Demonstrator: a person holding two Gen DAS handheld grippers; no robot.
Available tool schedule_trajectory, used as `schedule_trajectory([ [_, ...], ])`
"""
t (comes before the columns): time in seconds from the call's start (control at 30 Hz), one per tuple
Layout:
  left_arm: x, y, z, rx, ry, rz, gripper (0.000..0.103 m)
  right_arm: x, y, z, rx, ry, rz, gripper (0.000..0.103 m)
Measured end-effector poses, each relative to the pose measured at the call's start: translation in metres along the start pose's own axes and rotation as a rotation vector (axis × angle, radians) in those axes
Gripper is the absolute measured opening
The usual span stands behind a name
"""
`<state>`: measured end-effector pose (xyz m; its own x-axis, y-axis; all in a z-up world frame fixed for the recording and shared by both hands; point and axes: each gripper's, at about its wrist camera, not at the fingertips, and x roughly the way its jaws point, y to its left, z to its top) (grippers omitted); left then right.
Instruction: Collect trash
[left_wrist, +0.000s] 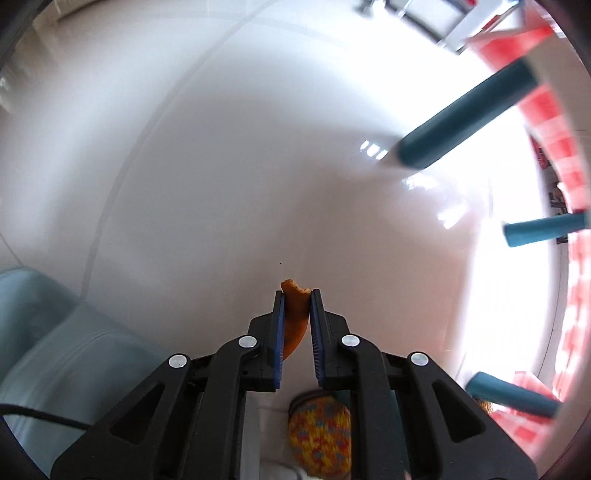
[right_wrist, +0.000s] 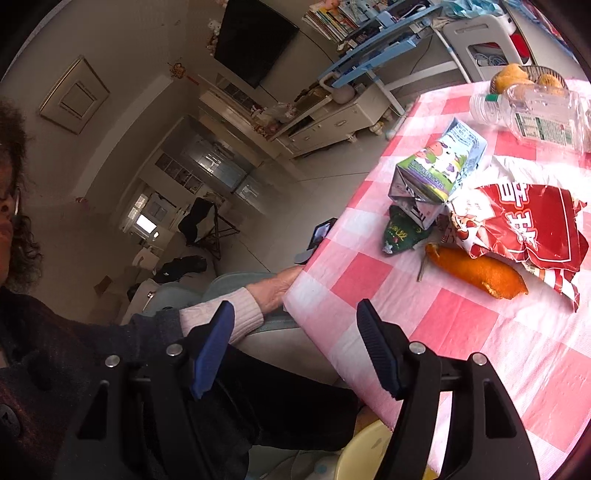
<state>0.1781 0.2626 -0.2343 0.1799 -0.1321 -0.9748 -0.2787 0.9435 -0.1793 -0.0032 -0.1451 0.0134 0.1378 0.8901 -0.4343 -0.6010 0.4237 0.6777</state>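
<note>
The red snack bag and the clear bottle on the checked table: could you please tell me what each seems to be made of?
Red snack bag: probably thin plastic or foil film with a glossy finish; it is torn, crinkled and catches the light.
Clear bottle: probably thin transparent plastic; you see through it, and its wall looks dented, with a printed label.

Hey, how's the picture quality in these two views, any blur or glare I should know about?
Left wrist view: the right side burns out to white glare on the floor, and the teal legs and background are motion-smeared, while the left gripper and its orange peel stay sharp. Right wrist view: evenly lit and crisp, the checkered tablecloth bent by fisheye, corners dark.
</note>
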Motion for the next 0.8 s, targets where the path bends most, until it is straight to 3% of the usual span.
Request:
schedule_trajectory([
  [0.03,-0.021,0.017,-0.004,-0.002,-0.02,-0.002,0.013,-0.003,0.002,0.001,-0.008,-0.009,-0.001,0.066],
  [0.17,-0.112,0.012,-0.028,-0.029,-0.108,-0.023,0.013,-0.015,0.011,0.0,-0.029,-0.063,0.011,0.066],
  [0.2,-0.13,0.042,-0.046,-0.028,-0.129,-0.028,0.013,-0.017,0.011,-0.001,-0.03,-0.076,0.018,0.066],
  [0.27,-0.156,0.029,-0.059,-0.024,-0.167,-0.038,0.013,-0.022,0.016,-0.003,-0.036,-0.099,0.019,0.066],
  [0.37,-0.206,0.041,-0.085,-0.012,-0.229,-0.077,0.013,-0.028,0.02,-0.007,-0.047,-0.12,0.002,0.067],
  [0.57,-0.286,-0.013,-0.148,0.063,-0.353,-0.22,0.013,-0.049,0.025,-0.024,-0.048,-0.171,-0.067,0.07],
  [0.63,-0.294,-0.047,-0.164,0.113,-0.38,-0.259,0.013,-0.058,0.023,-0.029,-0.036,-0.198,-0.093,0.07],
  [0.8,-0.309,-0.131,-0.24,0.259,-0.41,-0.382,0.013,-0.085,0.008,-0.032,0.017,-0.29,-0.161,0.07],
])
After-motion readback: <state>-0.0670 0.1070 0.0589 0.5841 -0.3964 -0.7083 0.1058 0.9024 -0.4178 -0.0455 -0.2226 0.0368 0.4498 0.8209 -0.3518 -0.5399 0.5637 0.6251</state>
